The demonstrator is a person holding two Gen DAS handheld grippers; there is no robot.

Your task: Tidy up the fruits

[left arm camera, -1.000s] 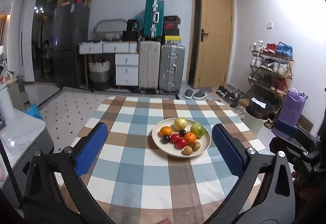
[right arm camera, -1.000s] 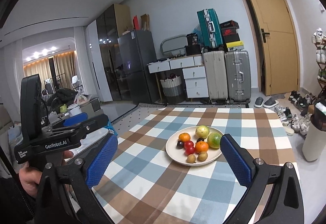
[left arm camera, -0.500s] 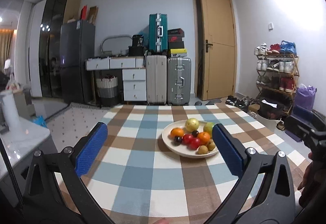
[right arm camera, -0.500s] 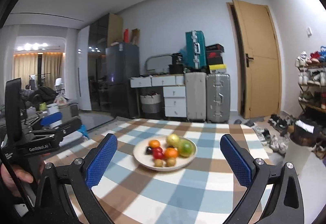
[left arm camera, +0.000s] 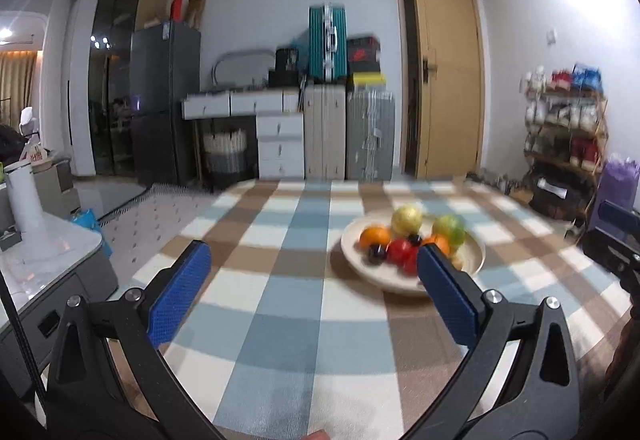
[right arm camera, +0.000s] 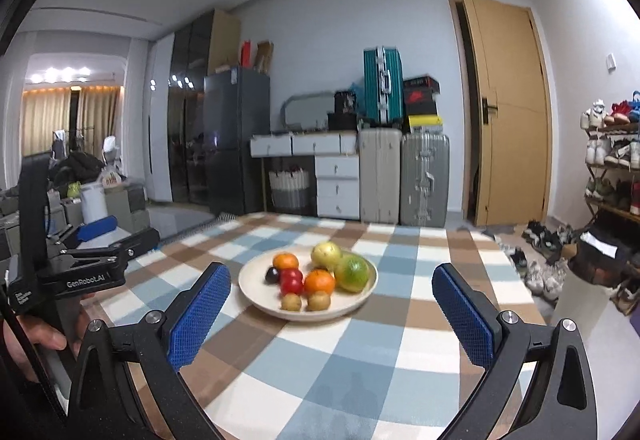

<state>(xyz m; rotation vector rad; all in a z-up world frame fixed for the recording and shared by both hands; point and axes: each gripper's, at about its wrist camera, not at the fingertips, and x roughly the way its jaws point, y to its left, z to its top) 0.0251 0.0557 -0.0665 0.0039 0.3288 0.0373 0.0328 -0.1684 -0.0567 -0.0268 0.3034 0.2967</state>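
I see the fruits heaped on a cream plate (right arm camera: 362, 300) that sits just below the middle of the right wrist frame, on the checked tabletop (right arm camera: 360, 360). On it I count a yellow-green fruit (right arm camera: 326, 255) at the back, a mostly green one (right arm camera: 351, 273) touching it on the right, an orange (right arm camera: 285, 261) at the back left, a second orange (right arm camera: 319, 281) toward the front, a red tomato-like fruit (right arm camera: 291, 280) between them, a dark plum-like one (right arm camera: 272, 275) at the left edge, and two small brown fruits (right arm camera: 305, 301) side by side at the front rim.

My right claw (right arm camera: 332, 316) is spread wide and holds nothing; its blue pads (right arm camera: 199, 316) frame the plate from the near side, apart from it.

In the left wrist frame the same plate (left arm camera: 360, 272) lies right of centre and is blurred. My left claw (left arm camera: 314, 292) is also spread wide and empty, and its right pad (left arm camera: 446, 294) overlaps the plate's near right edge in the picture; I cannot tell whether it touches.

At the left of the right wrist frame a hand (right arm camera: 40, 336) grips the other claw's black handle. Behind the tabletop, against the far wall, stand two upright suitcases (right arm camera: 402, 176), a teal suitcase (right arm camera: 383, 84) on top, white drawers (right arm camera: 337, 184), a dark fridge (right arm camera: 236, 140) and a wooden door (right arm camera: 512, 112). A shoe rack (right arm camera: 612, 164) fills the right edge.
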